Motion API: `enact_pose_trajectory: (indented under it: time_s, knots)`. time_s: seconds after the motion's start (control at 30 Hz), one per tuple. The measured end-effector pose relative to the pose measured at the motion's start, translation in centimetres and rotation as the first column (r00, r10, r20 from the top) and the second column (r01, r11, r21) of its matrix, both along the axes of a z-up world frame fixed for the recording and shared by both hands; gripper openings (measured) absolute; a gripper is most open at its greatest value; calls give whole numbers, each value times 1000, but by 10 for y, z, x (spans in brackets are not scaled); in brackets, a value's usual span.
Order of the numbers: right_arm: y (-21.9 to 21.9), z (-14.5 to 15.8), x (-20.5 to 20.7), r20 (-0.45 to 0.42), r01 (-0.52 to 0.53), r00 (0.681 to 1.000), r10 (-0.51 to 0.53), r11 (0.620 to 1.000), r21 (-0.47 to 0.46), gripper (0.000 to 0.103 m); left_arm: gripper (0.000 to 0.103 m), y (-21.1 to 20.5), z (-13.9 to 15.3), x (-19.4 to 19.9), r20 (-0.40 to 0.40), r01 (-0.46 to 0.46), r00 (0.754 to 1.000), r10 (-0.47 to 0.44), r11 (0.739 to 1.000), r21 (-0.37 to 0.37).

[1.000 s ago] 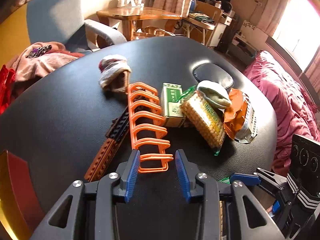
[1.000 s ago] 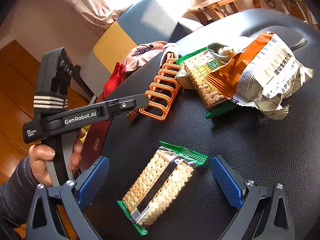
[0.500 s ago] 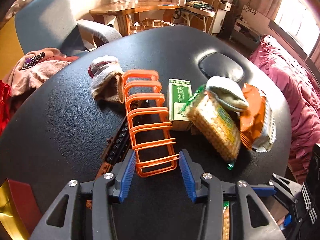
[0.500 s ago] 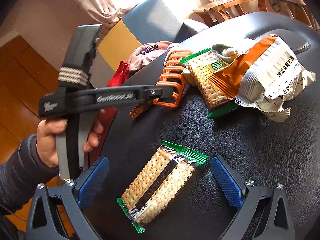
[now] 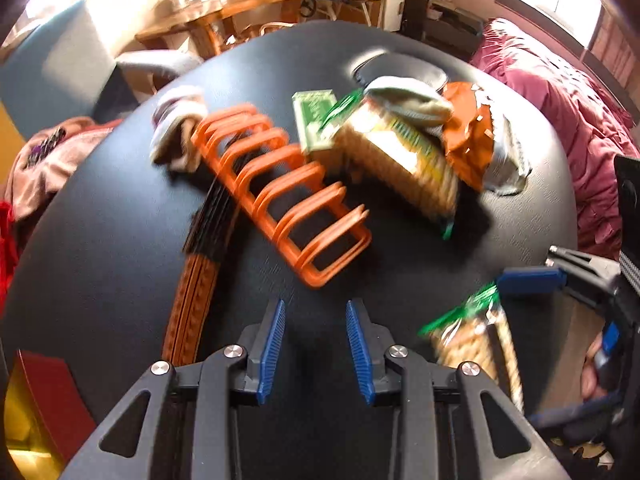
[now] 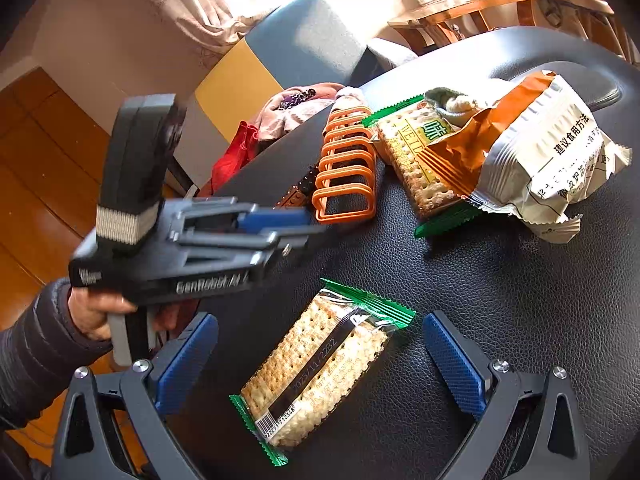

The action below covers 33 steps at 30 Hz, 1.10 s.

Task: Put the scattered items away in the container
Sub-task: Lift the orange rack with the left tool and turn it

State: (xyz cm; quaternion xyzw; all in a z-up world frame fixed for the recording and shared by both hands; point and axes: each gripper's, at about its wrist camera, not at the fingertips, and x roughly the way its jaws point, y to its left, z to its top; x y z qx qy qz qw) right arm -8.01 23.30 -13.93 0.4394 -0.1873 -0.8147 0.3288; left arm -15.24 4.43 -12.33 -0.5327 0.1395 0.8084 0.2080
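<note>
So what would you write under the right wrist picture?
Open right hand-held gripper around a cracker pack on the black table.

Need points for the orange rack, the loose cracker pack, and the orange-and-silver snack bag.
orange rack [image 5: 280, 196], left wrist view, a middle loop.
cracker pack [image 6: 320, 368], right wrist view, middle of the clear wrapper.
snack bag [image 6: 540, 148], right wrist view, silver printed face.

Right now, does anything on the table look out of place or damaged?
Yes. The orange snack bag is torn open, with a sock stuffed into its mouth. The orange rack lies across a toy brick strip. Nothing looks spilled.
</note>
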Motion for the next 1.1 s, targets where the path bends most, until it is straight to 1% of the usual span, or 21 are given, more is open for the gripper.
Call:
enact_pose_trajectory:
  time_s: [0.03,0.07,0.13,0.17,0.23,0.33,0.4,0.47,0.63,0.73,0.83,0.87,0.9,0.93,0.97,1.0,1.07,1.1]
  knots:
    - [0,0,0,1,1,1000,-1,1000,1,103,32,-8,0,1,19,-26,999,25,999,24]
    - [0,0,-1,2,2,1000,-2,1000,3,103,32,-18,1,1,45,-59,997,56,996,71]
    - [-1,0,-1,-2,3,1000,-3,1000,7,103,36,-30,7,-1,88,-116,991,101,976,183]
    - [-2,0,0,-5,3,1000,-3,1000,10,103,40,-36,10,-2,107,-141,987,119,962,233]
    - [-3,0,1,-12,7,1000,-6,1000,14,103,42,-34,17,-5,103,-157,986,133,947,280]
    - [-5,0,2,-18,13,1000,-12,1000,20,103,43,-22,20,-12,81,-160,986,143,947,278]
    - [-5,0,2,-21,16,1000,-16,1000,24,103,44,-14,20,-20,82,-171,985,154,942,288]
    - [-13,5,6,-21,24,1000,-23,999,28,103,44,-8,16,-31,87,-184,982,166,940,287]
    - [-19,5,4,-22,17,1000,-16,1000,22,103,45,-3,4,-52,117,-227,972,201,934,276]
    - [-23,3,3,-28,15,1000,-15,1000,24,103,45,-5,-2,-61,155,-265,962,226,913,312]
    - [-28,3,2,-34,16,999,-15,1000,27,103,44,-8,-8,-67,192,-318,945,264,880,354]
    - [-30,3,2,-36,17,999,-16,999,28,103,41,-10,-8,-69,198,-336,939,280,868,367]
    - [-32,3,2,-38,17,999,-16,999,30,103,35,-10,-7,-70,194,-342,938,288,860,378]
    - [-34,3,2,-39,17,999,-16,999,31,103,33,-11,-4,-70,183,-341,939,292,857,386]
    - [-35,4,3,-40,17,999,-16,999,32,103,24,-9,2,-67,148,-317,948,281,867,384]
    - [-37,4,3,-40,18,999,-16,999,33,103,21,-6,9,-65,112,-293,956,271,877,381]
    - [-41,4,3,-40,20,999,-19,999,35,103,20,-2,23,-57,43,-233,971,234,898,373]
    - [-43,4,2,-40,22,999,-21,999,37,103,19,-3,28,-53,21,-212,975,220,903,373]
